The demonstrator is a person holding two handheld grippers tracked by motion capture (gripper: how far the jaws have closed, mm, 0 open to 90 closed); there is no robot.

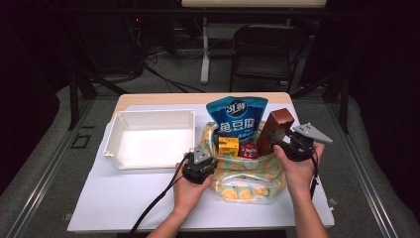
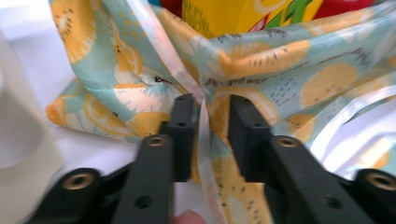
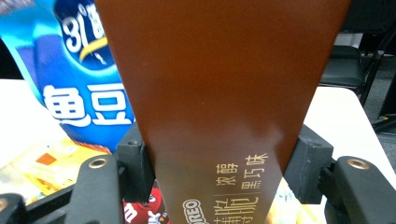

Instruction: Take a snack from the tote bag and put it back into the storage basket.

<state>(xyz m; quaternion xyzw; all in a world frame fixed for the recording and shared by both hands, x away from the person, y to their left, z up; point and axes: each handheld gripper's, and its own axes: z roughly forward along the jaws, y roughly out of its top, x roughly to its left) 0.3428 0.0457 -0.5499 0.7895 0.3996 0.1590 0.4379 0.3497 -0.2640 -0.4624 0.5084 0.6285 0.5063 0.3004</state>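
The right gripper [image 1: 283, 140] has its jaws clamped on both sides of a tall brown biscuit box [image 1: 275, 130], which stands partly inside the fruit-print bag [image 1: 247, 181] at its right edge, seemingly so it can be lifted straight out. The left gripper [image 1: 204, 156] sits at the bag's near left rim; its jaws stand narrowly apart with a fold of cloth and a pale strap [image 2: 203, 140] between them, not visibly pinched, probably to steady the bag. I count one bag, one empty white tray [image 1: 150, 138] just left of it as the likely destination, and four items: the box, one blue snack pouch [image 1: 237, 116], one yellow carton [image 1: 228, 145], one red packet [image 1: 248, 149].
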